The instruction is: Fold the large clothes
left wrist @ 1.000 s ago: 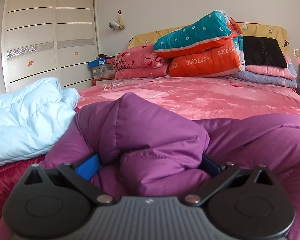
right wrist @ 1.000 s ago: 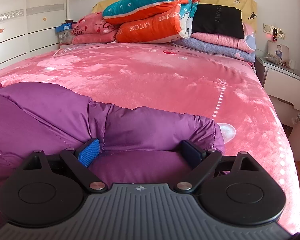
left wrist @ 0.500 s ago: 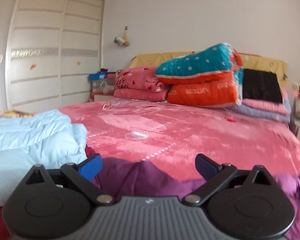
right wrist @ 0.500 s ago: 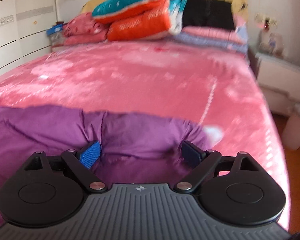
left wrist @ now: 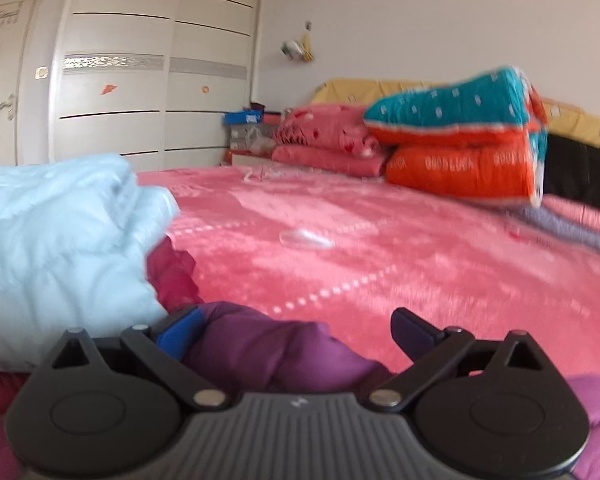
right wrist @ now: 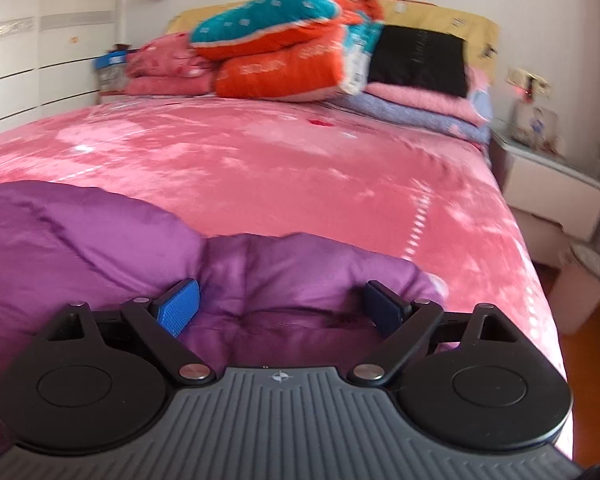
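Released, purple jacket (left wrist: 276, 354) lies blurred between both wide-spread claws

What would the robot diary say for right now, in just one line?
task: fold clothes | left gripper: open over purple coat | right gripper: open, coat between fingers | blue coat: beside, on bed

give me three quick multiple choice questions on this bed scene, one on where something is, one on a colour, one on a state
1. Where is the light blue padded coat?
A. on the headboard
B. left of the left gripper
C. on the nightstand

2. What colour is the puffy quilted jacket under the grippers?
A. purple
B. green
C. white

3. How is the right gripper?
A. shut on nothing
B. out of view
C. open, fabric between its fingers

Answers: B, the left wrist view shows it at left; A, both views show purple; C, the pads stand wide apart.
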{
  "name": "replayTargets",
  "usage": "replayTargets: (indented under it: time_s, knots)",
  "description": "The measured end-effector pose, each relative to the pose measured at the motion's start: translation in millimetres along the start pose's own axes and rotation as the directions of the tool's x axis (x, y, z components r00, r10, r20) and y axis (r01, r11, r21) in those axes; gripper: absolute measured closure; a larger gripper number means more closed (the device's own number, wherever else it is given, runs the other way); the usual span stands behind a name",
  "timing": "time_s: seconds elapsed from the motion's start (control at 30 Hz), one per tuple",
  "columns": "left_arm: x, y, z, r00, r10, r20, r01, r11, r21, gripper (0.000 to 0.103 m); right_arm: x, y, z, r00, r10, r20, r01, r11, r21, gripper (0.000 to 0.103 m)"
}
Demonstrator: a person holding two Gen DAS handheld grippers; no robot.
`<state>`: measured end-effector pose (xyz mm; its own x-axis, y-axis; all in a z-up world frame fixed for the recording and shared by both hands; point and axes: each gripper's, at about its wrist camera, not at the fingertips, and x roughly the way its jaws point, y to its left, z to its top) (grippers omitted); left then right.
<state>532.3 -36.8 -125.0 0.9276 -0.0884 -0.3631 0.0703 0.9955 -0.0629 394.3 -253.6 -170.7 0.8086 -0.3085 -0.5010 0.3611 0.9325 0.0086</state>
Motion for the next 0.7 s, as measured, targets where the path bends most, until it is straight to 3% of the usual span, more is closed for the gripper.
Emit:
replayTargets:
  time_s: [0.2,0.33,0.47,0.57,0.7]
  knots:
    - [11,1,-10,0.998,0.019,-0.067,-0.018,1.000,0.023,0.002,11,-11,-2,1.000,-0.014,-0.013,0.014,0.998,0.059,0.000]
    - [-2,7,-6,0.998,0.002,-0.061,-0.002,1.000,0.005,0.002,12,-8,-6,1.000,-0.027,-0.001,0.027,0.998,0.048,0.000]
    - [-50,19,8,0.997,-0.057,-0.043,0.059,0.998,0.037,0.002,11,-18,-6,1.000,0.007,-0.020,-0.006,0.997,0.077,0.000]
    - [-102,37,11,0.998,-0.057,-0.013,0.058,0.993,0.101,0.002,11,-34,0,0.994,0.091,-0.060,-0.080,0.984,0.158,0.000]
    - [-165,73,3,0.999,-0.023,-0.027,0.027,0.991,0.128,0.002,-5,-70,9,0.969,0.236,-0.071,-0.197,0.916,0.350,0.000]
